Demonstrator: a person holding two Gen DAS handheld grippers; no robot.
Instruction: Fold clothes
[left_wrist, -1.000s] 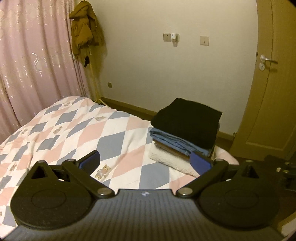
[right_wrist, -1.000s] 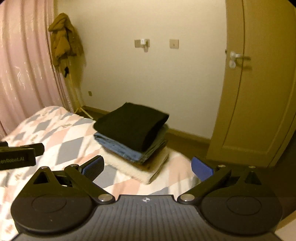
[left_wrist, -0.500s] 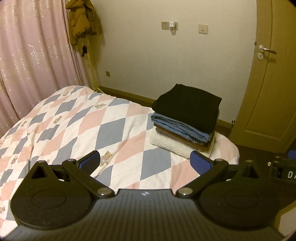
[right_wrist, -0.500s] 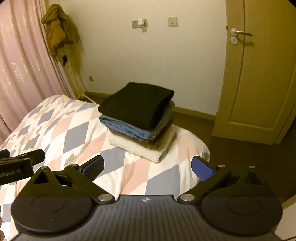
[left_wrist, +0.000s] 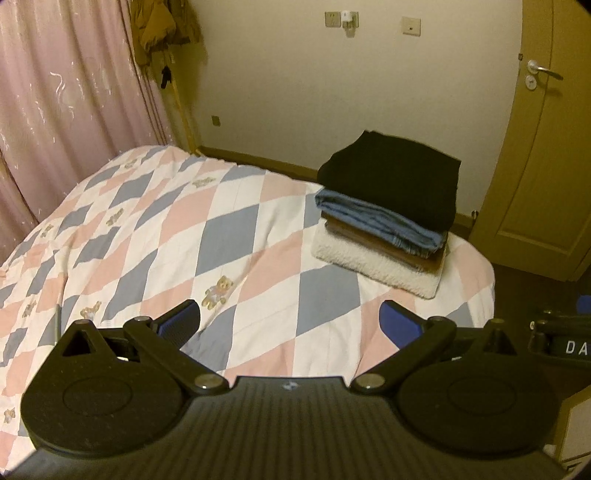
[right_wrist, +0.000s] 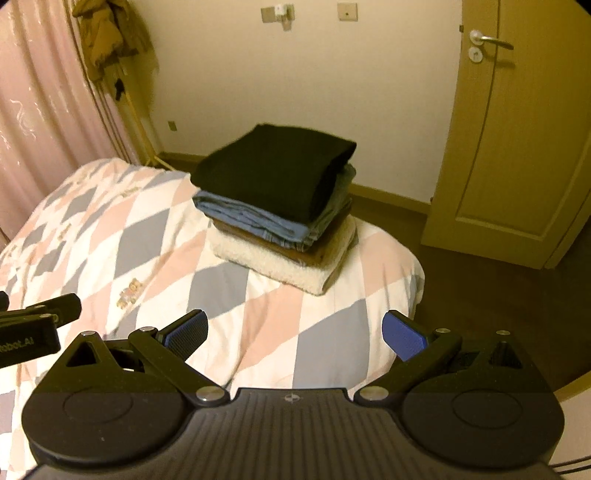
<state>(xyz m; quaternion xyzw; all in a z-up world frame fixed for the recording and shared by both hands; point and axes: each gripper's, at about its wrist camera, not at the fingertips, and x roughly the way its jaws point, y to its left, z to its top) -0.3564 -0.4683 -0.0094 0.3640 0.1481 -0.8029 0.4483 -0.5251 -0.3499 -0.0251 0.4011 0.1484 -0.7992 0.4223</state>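
A: Both grippers hang over the near edge of the bed (left_wrist: 236, 221), nothing in either. The left gripper (left_wrist: 290, 323) has its fingers spread wide; the right gripper (right_wrist: 295, 332) is the same, wide apart and empty.

B: And the clothes?

A: One stack (right_wrist: 280, 206) on the far right corner of the bed, close to the door (right_wrist: 517, 147). A black garment (right_wrist: 273, 173) on top, then blue denim (right_wrist: 258, 219), something brown, and a fluffy white piece (right_wrist: 280, 264) at the bottom. Edges line up fairly squarely (the black one has a rounded fold facing right).

B: So what makes a good next move?

A: I see no loose garment on the quilt, so I judge the folding nearly finished. If anything needs tidying, come in low and level from both sides of the stack and press lightly; a one-sided nudge could slide the top layers off.
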